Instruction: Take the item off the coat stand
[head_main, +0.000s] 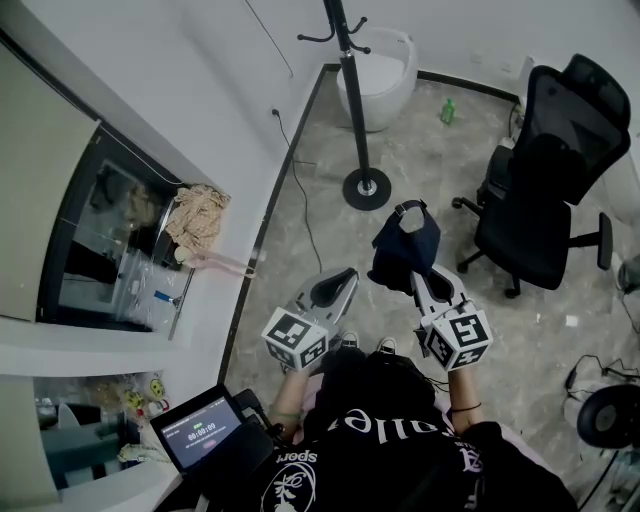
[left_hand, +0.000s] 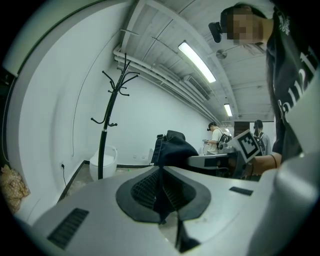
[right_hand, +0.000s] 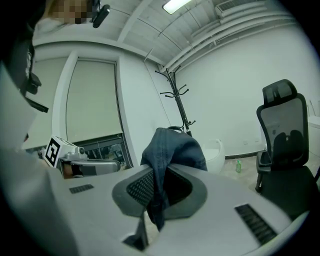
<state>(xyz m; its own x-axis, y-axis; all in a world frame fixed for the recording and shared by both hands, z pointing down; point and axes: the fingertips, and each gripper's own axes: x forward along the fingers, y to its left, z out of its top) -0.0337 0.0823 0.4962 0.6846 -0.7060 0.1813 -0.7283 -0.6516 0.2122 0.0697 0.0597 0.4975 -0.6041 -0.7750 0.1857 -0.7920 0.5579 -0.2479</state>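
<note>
Between the right gripper's (right_hand: 156, 202) jaws sits a fold of the dark blue fabric item (right_hand: 172, 147), pinched tight, with the rest bunched just past the tips. Beside it, the left gripper's (left_hand: 162, 197) jaws are pressed together on nothing. Far beyond both stands the coat stand (head_main: 356, 110), well apart from the item.

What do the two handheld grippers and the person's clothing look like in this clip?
The left gripper and right gripper are light grey tapered shells with dark ribbed pads lining the jaws. Each carries a white cube printed with black square markers. The person wears a black top with white lettering.
</note>
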